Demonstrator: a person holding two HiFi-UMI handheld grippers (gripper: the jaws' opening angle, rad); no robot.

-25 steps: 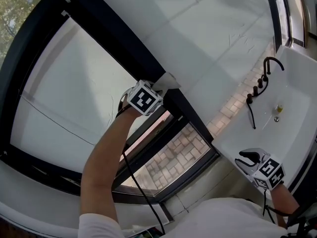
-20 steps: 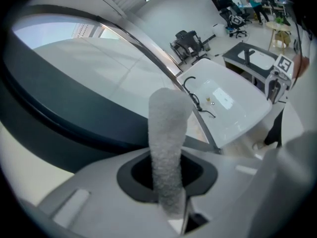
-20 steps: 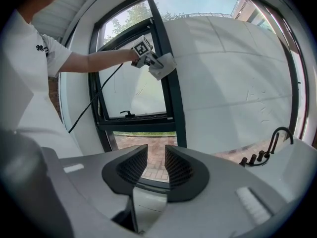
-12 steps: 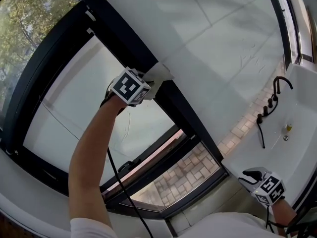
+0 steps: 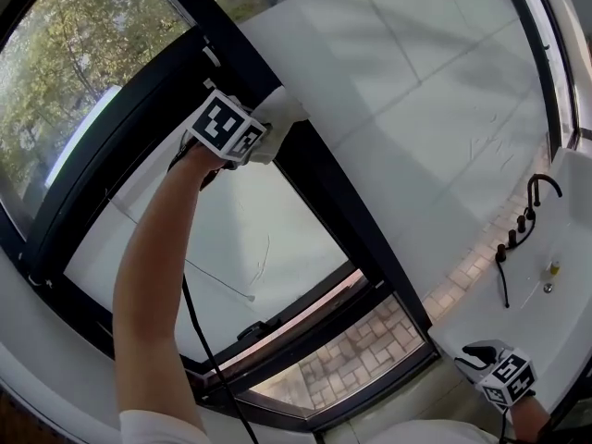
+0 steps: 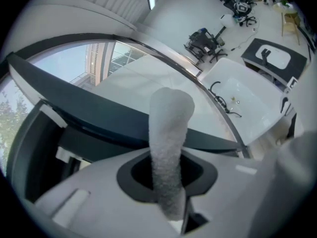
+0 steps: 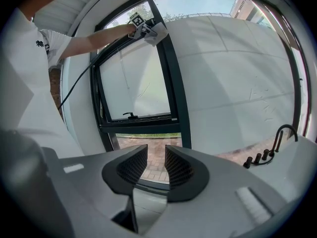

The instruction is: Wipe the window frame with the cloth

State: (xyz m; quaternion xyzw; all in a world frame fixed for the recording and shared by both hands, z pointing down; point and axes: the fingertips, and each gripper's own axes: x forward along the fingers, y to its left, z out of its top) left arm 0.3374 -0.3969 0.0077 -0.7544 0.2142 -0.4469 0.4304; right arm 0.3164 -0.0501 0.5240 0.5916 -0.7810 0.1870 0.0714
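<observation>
**Head view.** Your raised left gripper (image 5: 260,139) holds the cloth (image 5: 280,111) against the dark upright of the frame (image 5: 319,197), near its top. Your right gripper (image 5: 474,353) hangs low, just beside the basin (image 5: 564,289).

**Left gripper view.** Your jaws are clamped on the cloth (image 6: 168,128), which stands up between them as a pale roll. The frame (image 6: 94,110) lies close behind it.

**Right gripper view.** Your jaws stand a little apart with nothing between them and face the window. Far off, the cloth (image 7: 158,33) shows at the top of the frame's upright (image 7: 173,83).
</observation>
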